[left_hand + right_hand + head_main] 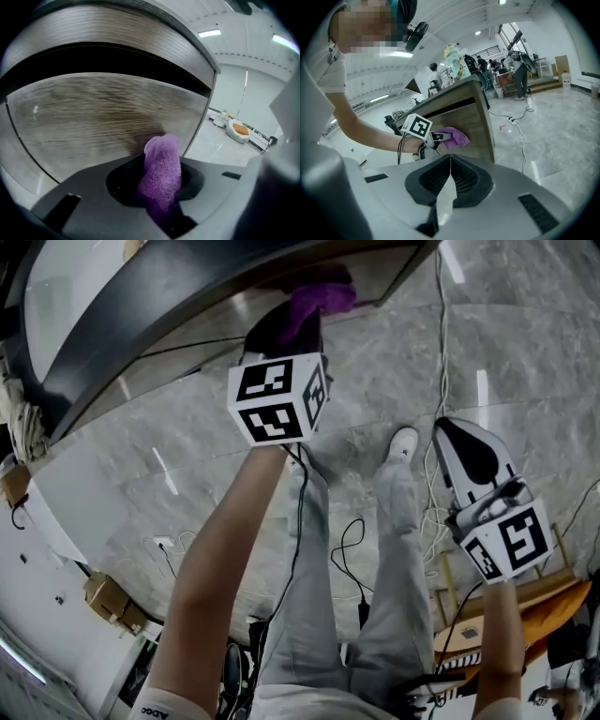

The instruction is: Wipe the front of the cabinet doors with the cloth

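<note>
My left gripper (298,322) is shut on a purple cloth (319,302) and presses it against the wood-grain cabinet door (211,320). In the left gripper view the cloth (161,171) stands up between the jaws, close to the door (93,112), near its right edge. The right gripper view shows the left gripper (438,136) holding the cloth (455,137) on the cabinet front (476,124). My right gripper (466,454) hangs lower right over the floor, away from the cabinet. Its jaws are shut with nothing between them (450,158).
The grey marble floor (525,343) carries white cables (441,324) and black cables (349,554). The person's legs and a white shoe (402,442) stand below the cabinet. An orange-topped stool (525,601) sits at the lower right. Bottles (455,62) stand on the cabinet top.
</note>
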`<state>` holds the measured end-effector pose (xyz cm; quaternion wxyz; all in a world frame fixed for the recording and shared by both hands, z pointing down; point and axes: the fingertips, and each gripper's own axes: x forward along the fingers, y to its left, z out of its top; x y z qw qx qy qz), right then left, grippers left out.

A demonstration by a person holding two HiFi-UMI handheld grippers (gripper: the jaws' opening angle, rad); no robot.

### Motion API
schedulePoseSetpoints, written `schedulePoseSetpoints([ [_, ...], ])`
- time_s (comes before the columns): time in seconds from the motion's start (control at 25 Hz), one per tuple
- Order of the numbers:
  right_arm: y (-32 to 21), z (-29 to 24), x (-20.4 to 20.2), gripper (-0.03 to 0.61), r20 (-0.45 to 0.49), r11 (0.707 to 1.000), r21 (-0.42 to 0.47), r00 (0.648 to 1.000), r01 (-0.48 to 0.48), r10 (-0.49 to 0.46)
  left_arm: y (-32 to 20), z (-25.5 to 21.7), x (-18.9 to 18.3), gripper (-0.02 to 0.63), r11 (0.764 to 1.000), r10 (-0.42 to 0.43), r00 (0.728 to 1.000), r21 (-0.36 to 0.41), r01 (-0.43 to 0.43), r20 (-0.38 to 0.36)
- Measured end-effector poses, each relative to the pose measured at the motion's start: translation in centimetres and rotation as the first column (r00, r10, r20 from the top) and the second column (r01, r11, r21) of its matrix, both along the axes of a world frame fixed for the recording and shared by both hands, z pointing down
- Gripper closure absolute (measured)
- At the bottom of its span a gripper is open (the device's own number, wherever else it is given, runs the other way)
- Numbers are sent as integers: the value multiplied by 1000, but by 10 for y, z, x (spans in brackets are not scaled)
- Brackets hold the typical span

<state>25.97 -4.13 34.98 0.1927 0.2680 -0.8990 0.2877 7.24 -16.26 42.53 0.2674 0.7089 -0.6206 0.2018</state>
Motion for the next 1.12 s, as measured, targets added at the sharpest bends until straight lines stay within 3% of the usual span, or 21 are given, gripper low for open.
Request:
schedulePoseSetpoints([
  [0.36, 29, -9, -93, 552, 17, 997, 22, 997, 74, -75, 47, 8, -114, 522, 997, -72, 996, -32, 74, 61],
  [0.56, 47, -8, -125, 551, 4, 996, 19, 996, 89, -89, 67, 10, -162, 522, 995, -86, 993, -48, 90, 79],
  [0.92, 66, -9, -162, 551, 35, 997, 11, 997, 74, -75, 87, 7, -211, 522, 995, -72, 988, -62, 81, 137],
  [1.12, 69, -11, -144, 551, 53, 998, 5, 996, 70, -70, 92, 6, -188, 522, 994, -81, 989, -63, 89, 126],
])
